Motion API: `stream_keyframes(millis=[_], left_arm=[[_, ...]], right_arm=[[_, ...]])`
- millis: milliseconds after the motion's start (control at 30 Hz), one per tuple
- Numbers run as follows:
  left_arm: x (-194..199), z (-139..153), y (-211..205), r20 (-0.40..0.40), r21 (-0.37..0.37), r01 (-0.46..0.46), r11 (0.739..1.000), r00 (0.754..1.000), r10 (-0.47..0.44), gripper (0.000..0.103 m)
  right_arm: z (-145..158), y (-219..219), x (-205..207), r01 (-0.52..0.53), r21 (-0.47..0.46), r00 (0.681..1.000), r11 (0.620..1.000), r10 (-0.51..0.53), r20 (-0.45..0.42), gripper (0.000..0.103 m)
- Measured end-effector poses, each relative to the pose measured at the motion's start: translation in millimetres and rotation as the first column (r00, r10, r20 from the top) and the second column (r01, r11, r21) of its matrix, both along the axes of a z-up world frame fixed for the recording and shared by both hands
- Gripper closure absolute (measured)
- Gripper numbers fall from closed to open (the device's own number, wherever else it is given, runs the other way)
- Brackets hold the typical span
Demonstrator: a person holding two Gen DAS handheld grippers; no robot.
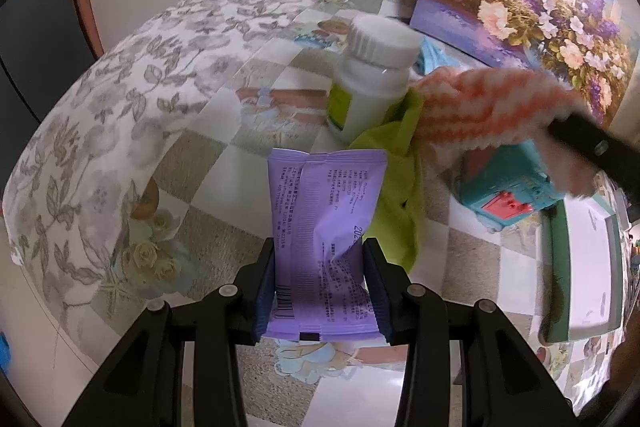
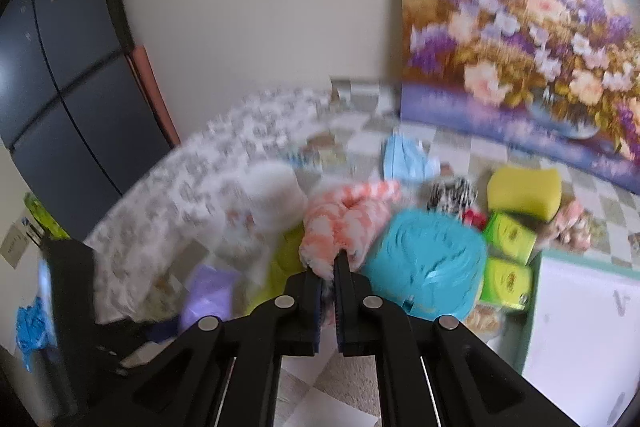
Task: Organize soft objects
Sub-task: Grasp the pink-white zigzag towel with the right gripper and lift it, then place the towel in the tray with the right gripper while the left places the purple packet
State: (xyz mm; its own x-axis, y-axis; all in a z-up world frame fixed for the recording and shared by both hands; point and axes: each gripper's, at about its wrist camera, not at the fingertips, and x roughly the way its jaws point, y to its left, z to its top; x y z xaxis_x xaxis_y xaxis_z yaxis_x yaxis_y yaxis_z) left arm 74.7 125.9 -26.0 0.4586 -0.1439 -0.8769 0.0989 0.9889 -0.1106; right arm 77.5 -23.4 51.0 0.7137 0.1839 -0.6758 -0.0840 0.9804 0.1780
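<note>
Our left gripper (image 1: 318,291) is clamped on the purple sachet (image 1: 324,223), which stands straight ahead between its pads; it looks light and crinkly, so we judge the lower side edges the best hold. Our right gripper (image 2: 329,267) pinches the orange-and-white fuzzy cloth (image 2: 344,223) at its tips. The cloth is limp and will droop, so we should gather a thick fold.

Checkered table (image 1: 256,163); white bottle (image 1: 372,75), green cloth (image 1: 400,171) (crumpled).
</note>
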Motion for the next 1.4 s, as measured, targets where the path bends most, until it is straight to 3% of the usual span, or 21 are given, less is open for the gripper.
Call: stream_keyframes(millis=[300,600,800,1033,1400], left_arm=[[0.5,41.9,-21.3,0.060,0.009,0.027,1.000,0.998,-0.027,0.060],[-7.9,90.8,-68.0,0.139,-0.001,0.112,0.994,0.984,-0.110,0.060],[-16.8,115.7,-123.2,0.167,0.017,0.209,0.978,0.964,-0.209,0.060],[-24.7,136.7,-184.7,0.189,0.023,0.287,0.958,0.939,-0.286,0.060],[-38.6,127.6,-275.5,0.138,0.015,0.385,0.923,0.913,-0.384,0.060]], right_arm=[[69.5,-31.1,-36.5,0.039,0.077,0.977,0.996,-0.054,0.208,0.098],[123.6,-85.2,-82.7,0.134,0.125,0.921,0.983,-0.170,0.351,0.098],[136.3,-120.7,-102.0,0.279,0.040,0.895,0.960,-0.275,0.352,0.098],[141.5,-163.3,-119.5,0.439,-0.053,0.854,0.897,-0.397,0.337,0.098],[130.0,-236.1,-137.7,0.595,-0.070,0.789,0.801,-0.565,0.242,0.098]])
